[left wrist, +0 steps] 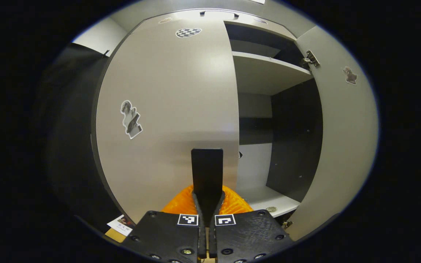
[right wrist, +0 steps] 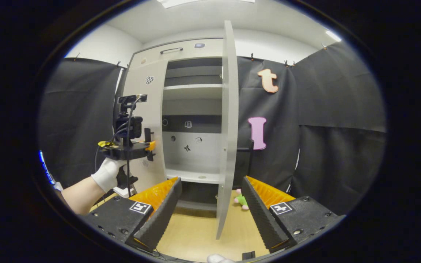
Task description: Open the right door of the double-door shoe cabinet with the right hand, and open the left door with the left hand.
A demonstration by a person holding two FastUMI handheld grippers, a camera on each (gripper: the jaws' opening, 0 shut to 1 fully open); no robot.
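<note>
With the shoe cabinet (right wrist: pixel 192 109) as my anchor: its left door (left wrist: pixel 166 117) sits shut ahead of my left gripper (left wrist: pixel 207 171), whose fingers are clenched on nothing. They could skid off that edge without catching it. The right door (right wrist: pixel 228 128) stands swung out; my right gripper (right wrist: pixel 210 204) gapes around its edge and could snag it.

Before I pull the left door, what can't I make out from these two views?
- Left gripper, left gripper view: fingers together, hiding whether they pinch the left door edge.
- Right gripper view: left gripper too small to judge contact.
- Right door, right gripper view: edge-on between the open right gripper fingers; contact unclear.
- Lower cabinet interior: cut off by fingers.
</note>
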